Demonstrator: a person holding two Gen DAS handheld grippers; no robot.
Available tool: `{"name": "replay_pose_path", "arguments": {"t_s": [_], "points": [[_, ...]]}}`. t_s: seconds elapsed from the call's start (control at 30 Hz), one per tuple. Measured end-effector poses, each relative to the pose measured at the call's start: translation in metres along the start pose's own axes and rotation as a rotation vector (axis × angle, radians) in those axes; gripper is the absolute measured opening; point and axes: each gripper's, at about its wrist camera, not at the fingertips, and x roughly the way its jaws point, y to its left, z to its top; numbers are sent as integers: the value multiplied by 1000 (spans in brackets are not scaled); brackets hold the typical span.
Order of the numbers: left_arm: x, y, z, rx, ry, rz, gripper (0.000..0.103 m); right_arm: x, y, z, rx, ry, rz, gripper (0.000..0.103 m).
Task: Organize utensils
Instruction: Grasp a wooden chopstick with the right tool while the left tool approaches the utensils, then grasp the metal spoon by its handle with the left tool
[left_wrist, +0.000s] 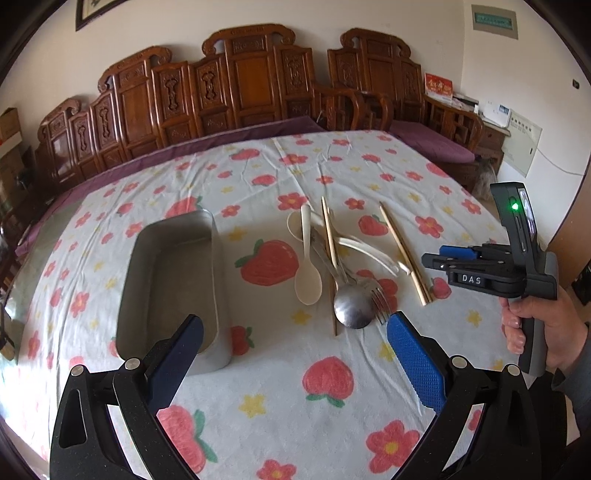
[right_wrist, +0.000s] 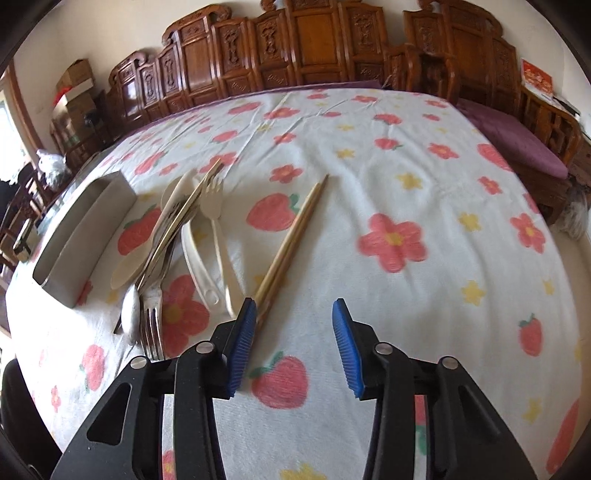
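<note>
Two grippers hang over a table spread with a cloth (left_wrist: 280, 373) printed in strawberries and flowers. The left gripper (left_wrist: 295, 350) has its blue pads spread wide with nothing between them; its left finger sits in front of the near corner of a rectangular metal tray (left_wrist: 218, 280), which stands empty on the cloth. Just right of the tray lies a loose heap of utensils: a cream plastic spoon (left_wrist: 307, 266), a steel spoon (left_wrist: 351, 308) with its bowl toward me, a steel fork (left_wrist: 380, 299) beside it, a single chopstick (left_wrist: 328, 236) across the pile, and a pale plastic fork (right_wrist: 212, 201) and knife (right_wrist: 195, 254) tangled behind.

A little apart to the right, a pair of wooden chopsticks (right_wrist: 291, 236) lies side by side. The right gripper (right_wrist: 293, 339), held by a person's hand (left_wrist: 535, 325), is low near the closer ends of that pair. Its jaws stand partly apart and grip nothing; the pair's near tips run in beside its left pad (right_wrist: 242, 347), and only cloth shows in the gap. Carved wooden benches (left_wrist: 236, 81) line the wall behind.
</note>
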Motion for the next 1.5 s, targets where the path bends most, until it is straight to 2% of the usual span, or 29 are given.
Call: {"name": "replay_pose_path", "arguments": {"t_s": [0.07, 0.17, 0.37, 0.53, 0.6, 0.67, 0.73, 0.93, 1.1, 1.27, 1.43, 1.5], "points": [[6, -2, 0, 8, 12, 9, 97, 6, 7, 1, -19, 7, 2, 39], [12, -3, -1, 16, 32, 23, 97, 12, 12, 1, -50, 29, -51, 36], [23, -9, -1, 21, 59, 35, 97, 15, 9, 6, -69, 45, -146, 36], [36, -20, 1, 49, 78, 42, 97, 16, 3, 8, -64, 63, -154, 35], [43, -22, 3, 44, 92, 30, 96, 15, -1, 9, -65, 64, -156, 28], [51, -25, 6, 37, 107, 18, 96, 15, -6, 10, -55, 66, -164, 12], [60, -27, 9, 36, 120, 10, 92, 14, -10, 9, -47, 65, -162, 6], [88, -33, 17, -9, 179, -55, 79, 14, -10, 8, -65, 57, -161, 6], [113, -33, 19, -68, 236, -96, 60, 14, -9, 7, -70, 53, -158, 6], [124, -29, 17, -114, 253, -122, 58, 13, -9, 7, -69, 49, -155, 6], [127, -35, 14, -100, 260, -137, 57, 13, -10, 7, -67, 49, -150, 6], [127, -34, 14, -109, 262, -152, 52, 13, -10, 7, -67, 49, -150, 6]]}}
